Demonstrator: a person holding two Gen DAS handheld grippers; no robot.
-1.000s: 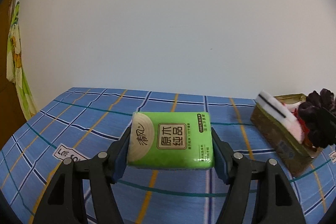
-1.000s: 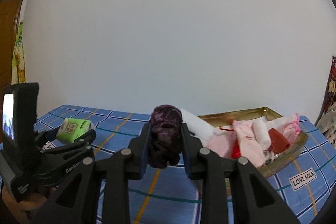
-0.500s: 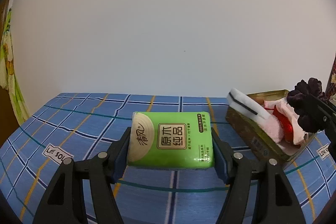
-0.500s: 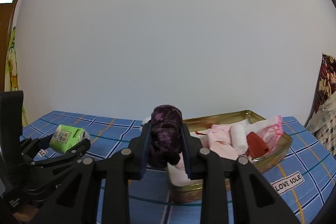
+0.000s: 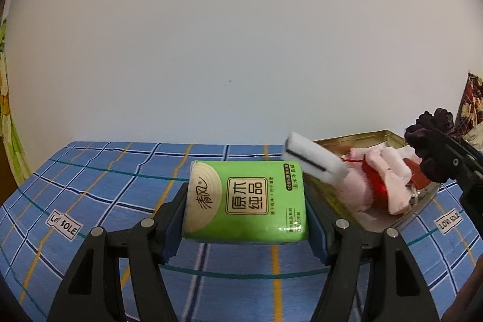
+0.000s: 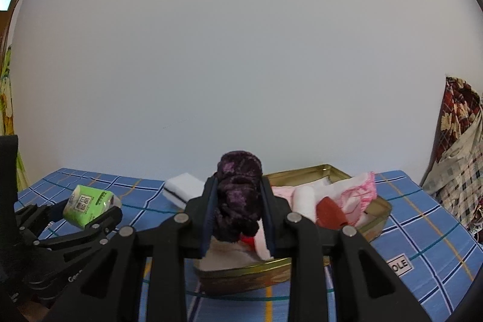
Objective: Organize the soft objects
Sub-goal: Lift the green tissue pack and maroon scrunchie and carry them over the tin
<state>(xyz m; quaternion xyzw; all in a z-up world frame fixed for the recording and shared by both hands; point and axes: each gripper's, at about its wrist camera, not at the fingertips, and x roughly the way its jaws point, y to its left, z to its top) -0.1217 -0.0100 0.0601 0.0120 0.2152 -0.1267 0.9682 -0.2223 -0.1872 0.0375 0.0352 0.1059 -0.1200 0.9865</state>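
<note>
Left gripper (image 5: 246, 219) pinching green tissue pack (image 5: 246, 199); right gripper (image 6: 238, 215) clamped on dark purple cloth (image 6: 238, 207) above gold tin (image 6: 377, 219).

Your green tissue pack (image 5: 246, 199) sits face-up, clamped at lower centre; your dark purple scrunchie (image 6: 238, 195) is pinched upright above the gold tin (image 6: 356, 174) of pink cloths (image 5: 380, 171).

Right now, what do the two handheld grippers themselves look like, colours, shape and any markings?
Both the left gripper and the right gripper are matte black plastic, with angular linkage arms that carry triangular cut-outs and round silver pivot pins. The jaws are lined with dark blue pads. In the right wrist view the left gripper's body shows partial pale lettering, too cut off to read. No cables or sleeves show.
</note>
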